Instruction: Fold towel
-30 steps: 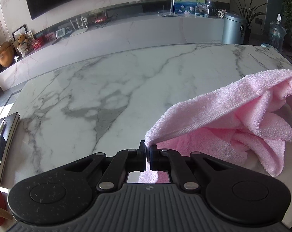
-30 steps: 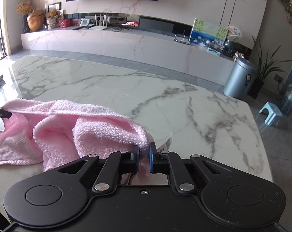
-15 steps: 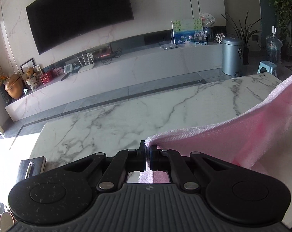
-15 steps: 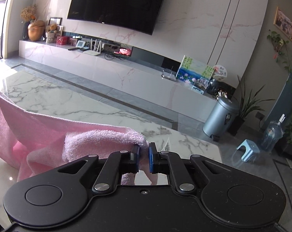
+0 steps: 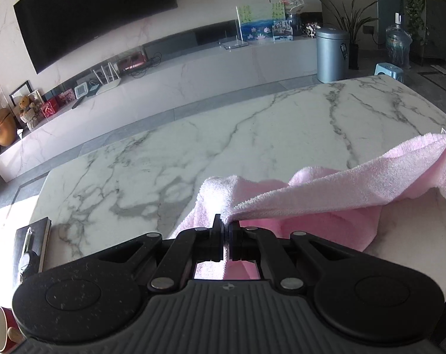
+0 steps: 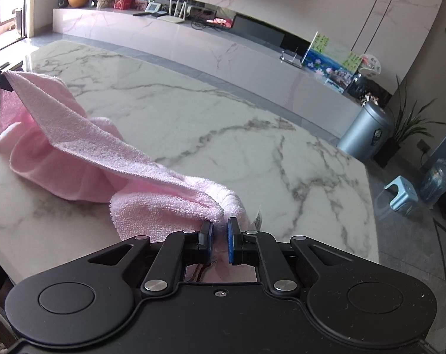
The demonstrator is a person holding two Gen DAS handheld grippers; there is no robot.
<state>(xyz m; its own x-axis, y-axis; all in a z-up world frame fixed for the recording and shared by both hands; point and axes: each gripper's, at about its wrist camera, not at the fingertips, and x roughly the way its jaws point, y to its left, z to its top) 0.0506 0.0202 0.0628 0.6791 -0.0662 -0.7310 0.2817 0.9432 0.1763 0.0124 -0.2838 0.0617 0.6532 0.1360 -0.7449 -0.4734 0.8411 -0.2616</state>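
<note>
Each hand-held gripper, left [image 5: 226, 226] and right [image 6: 220, 227], clamps one corner of the pink towel [image 6: 84, 144] stretched between.

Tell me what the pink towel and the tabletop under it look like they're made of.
The pink towel looks like soft terry cloth, probably cotton: its surface is looped and fuzzy, matte, and it drapes in loose folds. The tabletop looks like polished marble or a marble-look slab: white with grey veins and a glossy sheen. Which of the two it is cannot be told.
</note>
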